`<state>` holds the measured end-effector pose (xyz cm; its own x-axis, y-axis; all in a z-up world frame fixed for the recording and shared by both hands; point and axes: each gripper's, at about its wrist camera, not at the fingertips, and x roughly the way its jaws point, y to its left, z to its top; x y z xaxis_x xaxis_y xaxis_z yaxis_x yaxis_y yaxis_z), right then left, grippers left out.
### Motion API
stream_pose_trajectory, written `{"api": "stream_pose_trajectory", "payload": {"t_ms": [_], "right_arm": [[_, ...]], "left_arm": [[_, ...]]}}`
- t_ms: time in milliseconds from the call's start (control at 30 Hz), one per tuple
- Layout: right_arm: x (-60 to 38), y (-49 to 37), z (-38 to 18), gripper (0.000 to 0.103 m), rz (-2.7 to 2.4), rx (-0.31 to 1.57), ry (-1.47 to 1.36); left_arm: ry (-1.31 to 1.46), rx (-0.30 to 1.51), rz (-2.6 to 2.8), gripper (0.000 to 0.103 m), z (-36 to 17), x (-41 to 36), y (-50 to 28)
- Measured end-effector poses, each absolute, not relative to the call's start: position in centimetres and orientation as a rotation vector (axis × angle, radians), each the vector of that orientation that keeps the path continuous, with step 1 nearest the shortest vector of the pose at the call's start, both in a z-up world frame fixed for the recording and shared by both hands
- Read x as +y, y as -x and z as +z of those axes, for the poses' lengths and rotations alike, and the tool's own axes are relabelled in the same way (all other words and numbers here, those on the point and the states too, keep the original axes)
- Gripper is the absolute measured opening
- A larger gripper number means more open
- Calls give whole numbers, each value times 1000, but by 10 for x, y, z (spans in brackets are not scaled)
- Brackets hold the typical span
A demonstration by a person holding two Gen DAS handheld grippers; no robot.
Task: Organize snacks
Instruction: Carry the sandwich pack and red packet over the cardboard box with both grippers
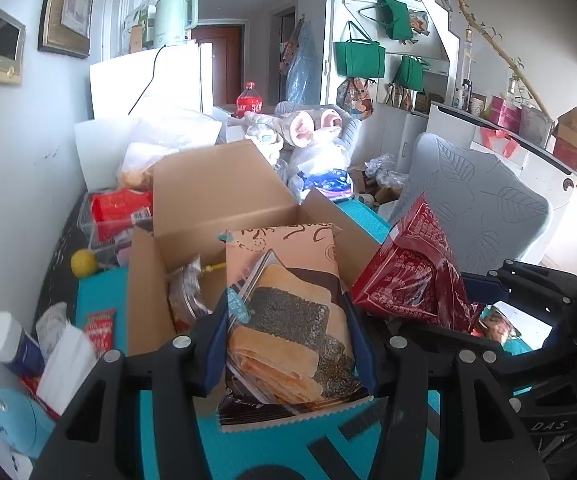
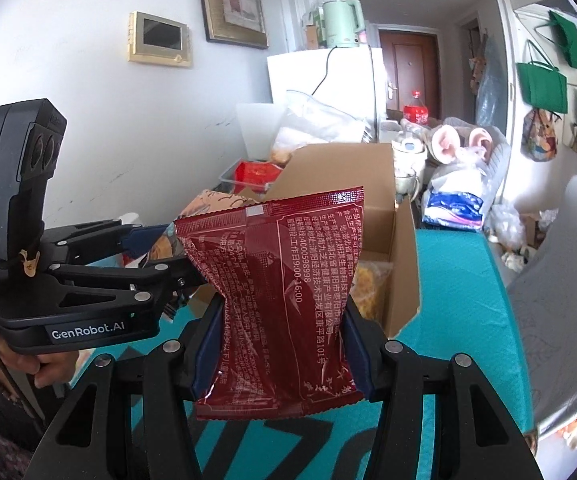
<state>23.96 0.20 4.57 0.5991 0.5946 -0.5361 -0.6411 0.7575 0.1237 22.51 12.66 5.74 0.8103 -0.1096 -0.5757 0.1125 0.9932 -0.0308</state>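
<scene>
- the left gripper (image 1: 288, 344) is clenched on a tan snack packet printed with seaweed-topped crackers (image 1: 288, 320), its blue-padded fingers (image 1: 216, 344) pressing the packet's two long sides.
- that packet stands nearly upright, its top edge level with the near rim of an open brown cardboard box (image 1: 216, 192) and its zigzag bottom edge hanging over the turquoise table mat (image 1: 272, 448).
- the right gripper (image 2: 284, 344) is clamped on a dark red foil snack pouch covered in white print (image 2: 284, 300), squeezed in at the waist between its fingers (image 2: 356, 348).
- in the left wrist view the red pouch (image 1: 412, 280) sits just right of the cracker packet, near the box's right wall, held by the right gripper (image 1: 476, 292).
- in the right wrist view the left gripper (image 2: 156, 252) reaches in from the left, with the cracker packet (image 2: 212, 204) showing behind the pouch and the box (image 2: 344, 192) beyond.
- inside the box lie a small clear-wrapped dark snack (image 1: 186, 292) and a yellow-filled bag (image 2: 372, 284).
- left of the box, a clear plastic tub holding red packets (image 1: 118, 212), a yellow lemon (image 1: 83, 263) and a white-capped blue bottle (image 1: 12, 344) line the wall.
</scene>
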Motion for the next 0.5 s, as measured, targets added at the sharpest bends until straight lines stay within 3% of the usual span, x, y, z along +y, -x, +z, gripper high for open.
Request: {"api": "stream_pose_trajectory", "payload": {"t_ms": [500], "right_arm": [[33,-343,67,54,735,521,69]], "left_arm": [[20,529,-52,52,74,156,-326]]}}
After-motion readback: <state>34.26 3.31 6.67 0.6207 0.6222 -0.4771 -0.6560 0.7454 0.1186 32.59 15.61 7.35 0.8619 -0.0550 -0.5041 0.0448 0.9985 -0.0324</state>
